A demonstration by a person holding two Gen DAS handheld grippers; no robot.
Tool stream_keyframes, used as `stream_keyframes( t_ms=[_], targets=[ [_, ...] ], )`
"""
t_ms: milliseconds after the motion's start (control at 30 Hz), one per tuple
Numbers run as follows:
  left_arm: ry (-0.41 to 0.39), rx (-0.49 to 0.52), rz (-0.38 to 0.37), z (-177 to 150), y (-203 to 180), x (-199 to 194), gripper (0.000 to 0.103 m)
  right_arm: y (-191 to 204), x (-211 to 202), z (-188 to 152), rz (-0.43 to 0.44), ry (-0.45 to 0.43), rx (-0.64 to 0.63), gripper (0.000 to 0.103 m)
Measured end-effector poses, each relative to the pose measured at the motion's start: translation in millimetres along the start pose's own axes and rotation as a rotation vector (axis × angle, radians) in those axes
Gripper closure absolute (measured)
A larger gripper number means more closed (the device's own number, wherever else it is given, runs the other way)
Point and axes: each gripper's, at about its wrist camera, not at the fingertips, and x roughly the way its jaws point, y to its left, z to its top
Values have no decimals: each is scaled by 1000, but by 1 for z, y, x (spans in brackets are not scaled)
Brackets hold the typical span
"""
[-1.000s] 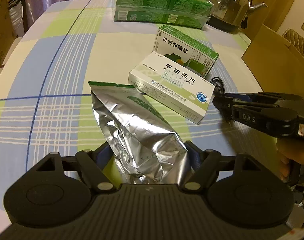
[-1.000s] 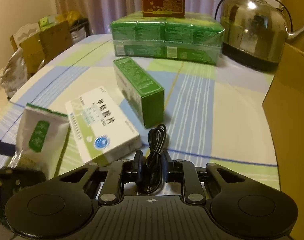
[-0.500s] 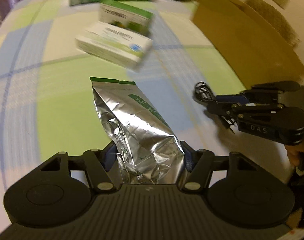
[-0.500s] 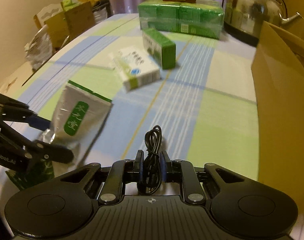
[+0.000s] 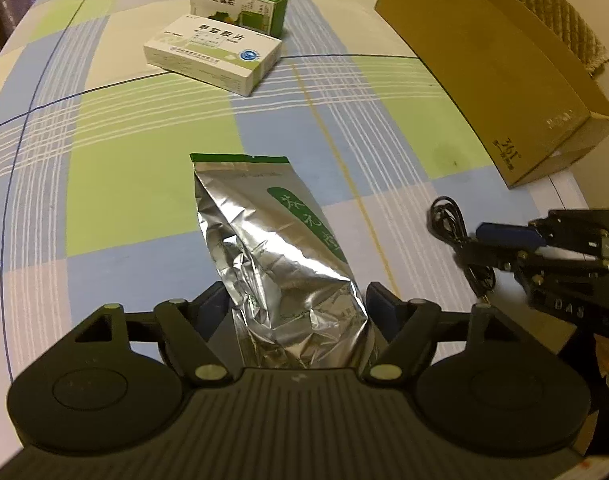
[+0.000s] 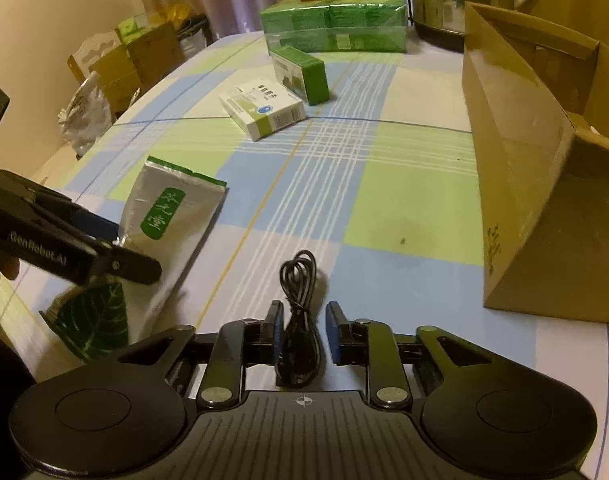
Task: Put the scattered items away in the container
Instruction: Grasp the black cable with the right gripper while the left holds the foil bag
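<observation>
At the bottom centre of the left wrist view, the left hand-held gripper (image 5: 298, 312) is clenched on the crumpled base of a silver foil pouch (image 5: 272, 248), carrying it clear above the checked cloth of the desk (image 5: 144, 140). At the bottom centre of the right wrist view, the right hand-held gripper (image 6: 303, 330) has a coiled black cable (image 6: 298, 312) between its fingers, though a gap shows on the right side, so a firm grasp cannot be told. Farther up, a white medicine box (image 5: 214, 50) and a green box (image 5: 240, 8) lie waiting. The open cardboard container (image 6: 544, 160) stands at the right edge, probably where both loads go
</observation>
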Motion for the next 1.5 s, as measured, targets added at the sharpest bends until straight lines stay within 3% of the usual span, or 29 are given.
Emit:
stream_keyframes(
  t_ms=[200,567,733,833,900,1000,1267,1367,1500],
  targets=[
    [13,-21,18,1,2,4,26,1,6,-2,-3,0,5,74],
    [38,24,65,0,-16,16,31,26,16,-10,-78,-7,-129,74],
    [38,109,59,-1,-26,13,46,26,16,-10,-82,-8,-139,74],
    [47,180,53,-2,-32,8,49,25,15,-10,-78,-8,-126,76],
    [59,206,57,-2,-34,7,49,23,14,-9,-79,-9,-114,87],
    [74,203,49,-2,-33,9,48,21,13,-9,-74,-7,-106,87],
    [93,220,94,-7,-36,20,33,21,14,-9,-87,-19,-108,86],
    [87,205,93,-7,-34,20,34,21,14,-8,-89,-19,-113,86],
    [75,211,82,-7,-35,17,45,23,16,-9,-97,-24,-139,90]
  ],
)
